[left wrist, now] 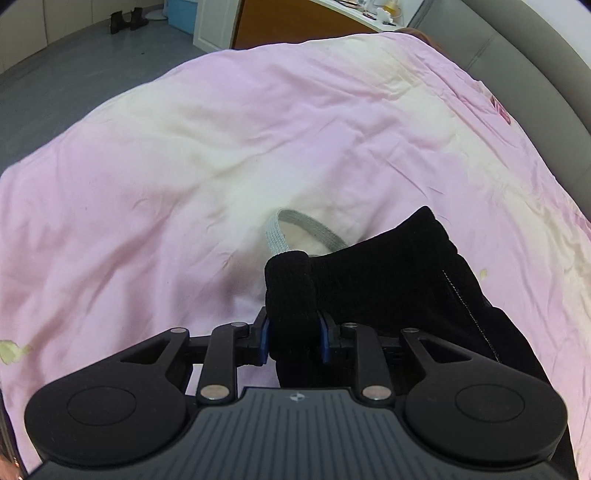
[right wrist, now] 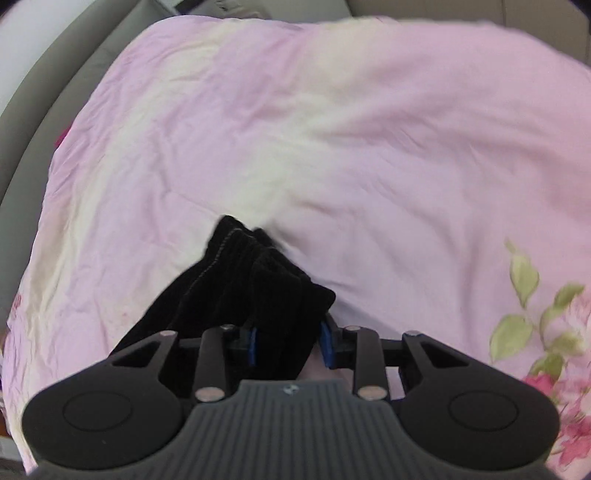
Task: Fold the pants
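The pants (left wrist: 388, 280) are black ribbed fabric, held up over a pink bedspread (left wrist: 184, 166). My left gripper (left wrist: 293, 338) is shut on a bunched edge of the pants, which trail off to the right. A grey drawstring loop (left wrist: 295, 225) hangs beyond that edge. In the right wrist view my right gripper (right wrist: 288, 341) is shut on another bunched part of the pants (right wrist: 240, 280), which trail off to the lower left. The rest of the pants is hidden below both grippers.
The bedspread (right wrist: 369, 147) covers the whole bed and has a flower print (right wrist: 546, 332) at the right. A grey padded headboard (left wrist: 535, 55) runs along the far side. Grey floor (left wrist: 74, 55), shoes (left wrist: 127, 20) and a wooden cabinet (left wrist: 295, 18) lie beyond the bed.
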The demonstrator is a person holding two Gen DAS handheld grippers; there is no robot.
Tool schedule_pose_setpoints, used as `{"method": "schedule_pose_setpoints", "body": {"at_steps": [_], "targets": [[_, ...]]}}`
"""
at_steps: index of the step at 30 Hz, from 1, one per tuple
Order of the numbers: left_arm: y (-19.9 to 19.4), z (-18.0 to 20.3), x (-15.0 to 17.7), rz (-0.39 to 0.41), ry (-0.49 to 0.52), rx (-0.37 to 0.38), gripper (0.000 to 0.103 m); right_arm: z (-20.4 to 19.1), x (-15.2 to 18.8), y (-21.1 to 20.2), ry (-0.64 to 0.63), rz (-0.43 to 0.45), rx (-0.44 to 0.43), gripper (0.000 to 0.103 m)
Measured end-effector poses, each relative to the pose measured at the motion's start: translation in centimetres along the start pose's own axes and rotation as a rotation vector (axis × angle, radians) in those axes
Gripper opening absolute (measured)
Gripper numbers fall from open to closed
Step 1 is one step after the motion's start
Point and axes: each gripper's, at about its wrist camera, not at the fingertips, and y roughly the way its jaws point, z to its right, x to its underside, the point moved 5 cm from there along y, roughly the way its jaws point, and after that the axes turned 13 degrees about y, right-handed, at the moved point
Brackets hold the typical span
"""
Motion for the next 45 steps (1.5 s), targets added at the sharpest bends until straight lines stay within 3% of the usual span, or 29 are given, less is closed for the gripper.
{"method": "schedule_pose_setpoints", "body": {"at_steps": [4, 6, 8, 11, 15, 19, 25, 29, 32, 37, 39, 40, 41, 45], "targets": [[-1.2, -0.2, -0.2, -0.015, 0.081, -0.035, 0.057, 1.4, 1.1, 0.9, 0.025, 0.026, -0.022, 0.030], [-2.8, -0.2, -0.5, -0.005, 0.141, -0.060, 0.059, 1.3, 1.0, 0.9, 0.027, 0.012, -0.018, 0.033], [-4.6, 0.2, -1.1, 0.009, 0.181, -0.057, 0.063, 1.1, 0.6, 0.4, 0.020, -0.020, -0.004, 0.042], [-6.9, 1.7, -2.5, 0.037, 0.227, 0.003, 0.064, 0.6, -0.4, -0.8, -0.037, -0.042, 0.049, 0.061], [-8.2, 6.5, -4.3, 0.039, 0.331, 0.101, 0.064, -0.7, -2.0, -3.2, -0.180, -0.047, 0.045, 0.064], [-7.7, 14.8, -3.3, 0.008, 0.513, 0.210, 0.064, -3.3, -3.1, -3.8, -0.356, -0.094, -0.001, 0.070], [-5.2, 27.9, 2.7, -0.087, 0.759, 0.384, 0.064, -4.8, -3.9, -0.2, -0.468, -0.246, -0.009, 0.063], [-4.0, 35.7, 8.7, -0.145, 0.922, 0.482, 0.064, -4.3, -4.4, 3.0, -0.511, -0.338, -0.008, 0.063], [-2.7, 40.8, 13.8, -0.178, 1.040, 0.534, 0.064, -3.4, -4.8, 5.1, -0.514, -0.404, -0.069, 0.064], [1.5, 46.8, 19.6, -0.217, 1.130, 0.518, 0.063, -2.2, -5.4, 7.5, -0.472, -0.473, -0.230, 0.063], [3.4, 48.2, 20.3, -0.240, 1.111, 0.494, 0.063, -1.7, -5.7, 8.2, -0.433, -0.487, -0.300, 0.054], [4.1, 48.6, 20.5, -0.248, 1.096, 0.470, 0.062, -1.4, -5.9, 8.5, -0.402, -0.502, -0.330, 0.042], [4.4, 48.8, 20.7, -0.253, 1.087, 0.458, 0.063, -1.2, -5.9, 8.7, -0.381, -0.522, -0.355, 0.036], [4.5, 49.1, 20.7, -0.258, 1.079, 0.445, 0.058, -1.8, -5.9, 7.2, -0.446, -0.486, -0.413, 0.022]]}}
